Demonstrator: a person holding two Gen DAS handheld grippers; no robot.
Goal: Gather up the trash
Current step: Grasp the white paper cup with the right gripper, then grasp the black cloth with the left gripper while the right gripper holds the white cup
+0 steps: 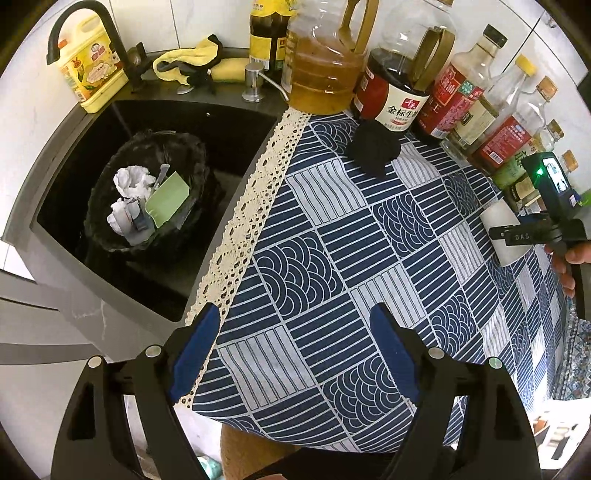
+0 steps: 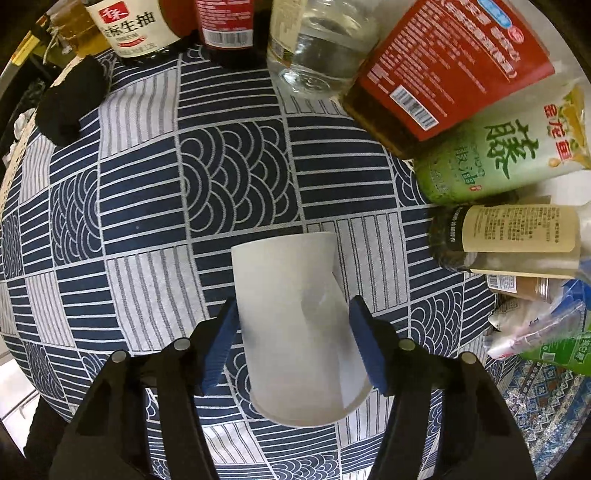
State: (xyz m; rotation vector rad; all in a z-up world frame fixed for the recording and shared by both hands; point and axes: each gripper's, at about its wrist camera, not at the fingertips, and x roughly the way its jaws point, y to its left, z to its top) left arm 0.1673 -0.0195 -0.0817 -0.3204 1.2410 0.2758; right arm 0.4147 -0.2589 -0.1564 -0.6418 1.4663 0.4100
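A white paper cup (image 2: 295,325) stands between the blue pads of my right gripper (image 2: 293,343), which is closed against its sides above the blue patterned tablecloth (image 2: 184,177). In the left wrist view the same cup (image 1: 504,236) sits in the right gripper (image 1: 517,236) at the far right. A black crumpled scrap (image 1: 375,147) lies on the cloth near the bottles; it also shows in the right wrist view (image 2: 68,107). A black-lined trash bin (image 1: 147,192) stands in the sink and holds white paper and a green piece. My left gripper (image 1: 295,354) is open and empty over the cloth's lace edge.
Oil and sauce bottles (image 1: 391,85) line the back of the cloth, and more bottles (image 2: 461,74) crowd the right side. A dark sink (image 1: 66,147) with a black tap (image 1: 85,22), a yellow detergent jug (image 1: 92,70) and a yellow rag (image 1: 192,59) lie to the left.
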